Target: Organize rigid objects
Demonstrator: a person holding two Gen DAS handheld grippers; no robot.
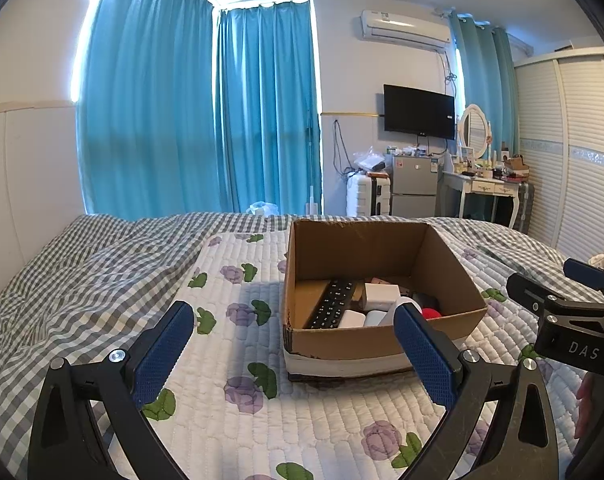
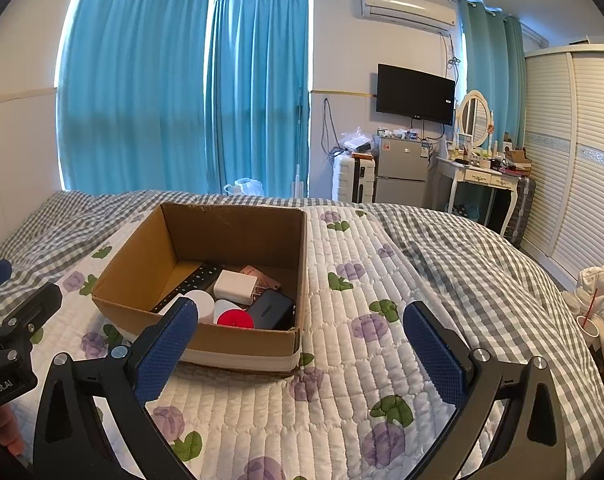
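Observation:
An open cardboard box (image 1: 442, 272) (image 2: 134, 264) stands on a floral quilt on the bed. Inside lie a black remote (image 1: 332, 304) (image 2: 194, 278), a white charger block (image 1: 380, 295) (image 2: 236, 284), white round items (image 2: 201, 305), a red-topped item (image 1: 431, 313) (image 2: 235, 317) and a black power bank (image 2: 271, 309). My left gripper (image 1: 294, 334) is open and empty, just in front of the box and to its left. My right gripper (image 2: 302, 338) is open and empty, at the box's near right corner. Each gripper's body shows at the edge of the other's view.
The floral quilt (image 2: 342, 380) lies over a grey checked bedsheet (image 1: 62, 280). Beyond the bed stand blue curtains, a suitcase (image 1: 368, 196), a small fridge (image 2: 402, 168), a dressing table (image 2: 486, 176) and a wardrobe. A drink cup with a straw (image 2: 588, 322) is at the right.

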